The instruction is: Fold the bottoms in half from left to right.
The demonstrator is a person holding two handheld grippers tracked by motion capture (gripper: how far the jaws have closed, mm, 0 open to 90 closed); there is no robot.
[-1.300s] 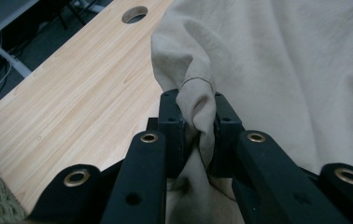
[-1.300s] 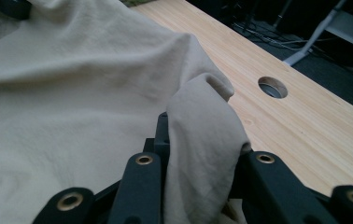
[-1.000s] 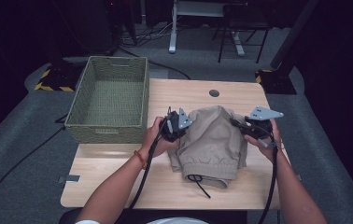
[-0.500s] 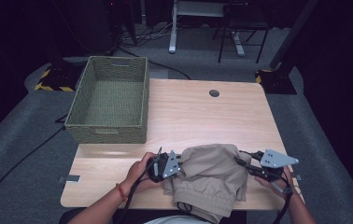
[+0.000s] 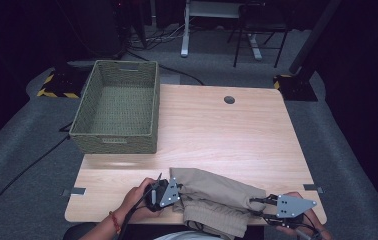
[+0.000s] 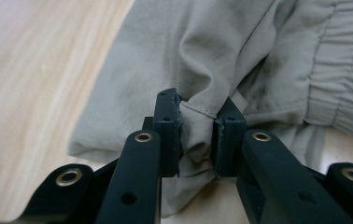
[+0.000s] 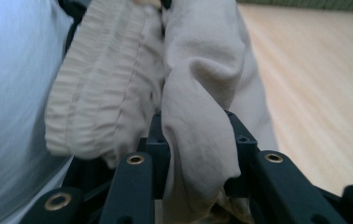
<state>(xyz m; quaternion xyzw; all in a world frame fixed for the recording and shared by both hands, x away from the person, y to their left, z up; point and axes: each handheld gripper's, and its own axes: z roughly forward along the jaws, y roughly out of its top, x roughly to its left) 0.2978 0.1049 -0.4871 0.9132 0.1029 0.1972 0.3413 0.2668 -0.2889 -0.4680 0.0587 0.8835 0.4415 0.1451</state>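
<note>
Folding looks barely begun: beige trousers (image 5: 217, 202) lie bunched at the bench's (image 5: 227, 140) near edge, left hand-held gripper (image 5: 169, 192) and right hand-held gripper (image 5: 263, 207) each pinching fabric, basket (image 5: 117, 107) far left.

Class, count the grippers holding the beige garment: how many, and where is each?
2. The left gripper pinches the garment at its left edge near the table's front; the right gripper clamps its right end by the front right corner.
</note>
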